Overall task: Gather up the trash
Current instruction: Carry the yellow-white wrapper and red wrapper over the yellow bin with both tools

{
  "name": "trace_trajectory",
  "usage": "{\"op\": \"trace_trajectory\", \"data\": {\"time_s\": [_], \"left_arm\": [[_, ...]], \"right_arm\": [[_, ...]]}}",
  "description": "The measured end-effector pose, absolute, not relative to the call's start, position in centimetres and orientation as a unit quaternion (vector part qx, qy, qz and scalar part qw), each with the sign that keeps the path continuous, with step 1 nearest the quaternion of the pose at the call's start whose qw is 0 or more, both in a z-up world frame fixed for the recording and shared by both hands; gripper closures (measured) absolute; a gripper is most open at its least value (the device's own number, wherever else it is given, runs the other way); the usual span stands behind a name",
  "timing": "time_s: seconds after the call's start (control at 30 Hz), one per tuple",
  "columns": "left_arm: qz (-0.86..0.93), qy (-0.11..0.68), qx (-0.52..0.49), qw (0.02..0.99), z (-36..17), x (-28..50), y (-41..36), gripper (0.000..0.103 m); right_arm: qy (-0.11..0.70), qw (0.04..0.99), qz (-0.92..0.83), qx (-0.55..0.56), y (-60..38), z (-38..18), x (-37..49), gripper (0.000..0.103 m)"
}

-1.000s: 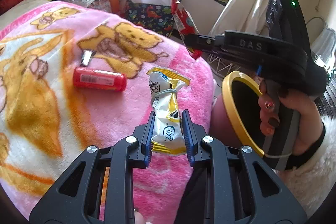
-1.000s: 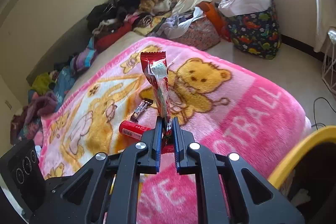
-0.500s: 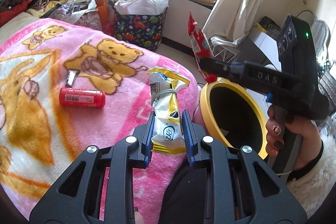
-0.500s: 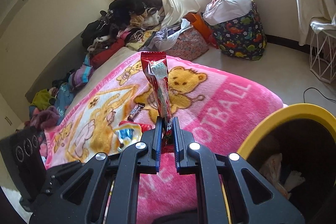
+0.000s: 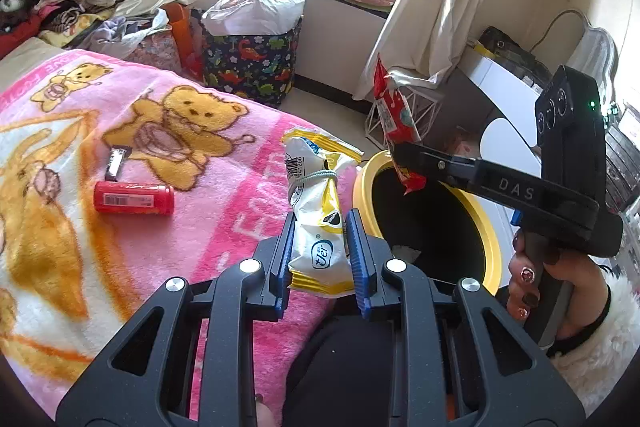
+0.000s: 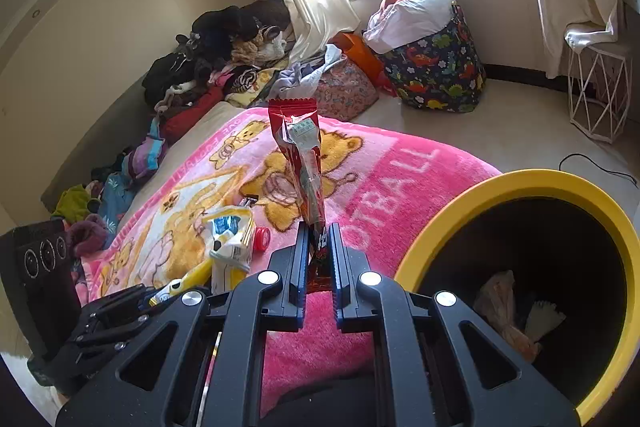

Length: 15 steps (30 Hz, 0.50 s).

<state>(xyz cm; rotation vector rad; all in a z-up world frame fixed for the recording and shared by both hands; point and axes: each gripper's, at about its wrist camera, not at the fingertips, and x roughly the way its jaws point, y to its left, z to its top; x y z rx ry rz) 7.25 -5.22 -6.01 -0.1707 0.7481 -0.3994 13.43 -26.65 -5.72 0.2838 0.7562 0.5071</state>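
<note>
My left gripper (image 5: 319, 227) is shut on a white and yellow snack bag (image 5: 316, 203), held upright over the edge of the pink blanket (image 5: 120, 247). My right gripper (image 6: 319, 235) is shut on a red wrapper (image 6: 302, 163); in the left wrist view the red wrapper (image 5: 394, 123) hangs above the far rim of the yellow-rimmed black bin (image 5: 490, 227). The bin (image 6: 532, 183) stands beside the bed and holds some trash. A red can (image 5: 134, 197) and a small dark wrapper (image 5: 117, 163) lie on the blanket.
A dinosaur-print bag (image 5: 250, 63) full of clothes stands on the floor beyond the bed. A white wire stand (image 6: 598, 95) is by the curtain. Clothes are piled along the wall (image 6: 224, 55). A cable (image 6: 600, 167) lies on the floor behind the bin.
Both grippers have moved right, away from the bed, with their wrappers still held. The bin has come fully into both views and the red wrapper is now above its rim.
</note>
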Motion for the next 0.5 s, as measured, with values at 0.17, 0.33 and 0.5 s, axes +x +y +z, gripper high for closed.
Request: {"op": "trace_trajectory", "data": {"time_s": [0.17,0.33,0.5], "left_arm": [[-0.200,0.362,-0.081,0.907,-6.1,7.3,-5.9,0.084],[-0.206,0.359,-0.080,0.907,-6.0,7.4,-6.4,0.084],[-0.212,0.357,-0.080,0.906,-5.8,7.4,-7.1,0.084]], "right_arm": [[0.363,0.890,0.241,0.137,-27.2,-5.6,12.8,0.093],[0.359,0.891,0.239,0.142,-27.5,-5.2,12.3,0.093],[0.353,0.894,0.233,0.145,-28.2,-4.8,11.9,0.093]]}}
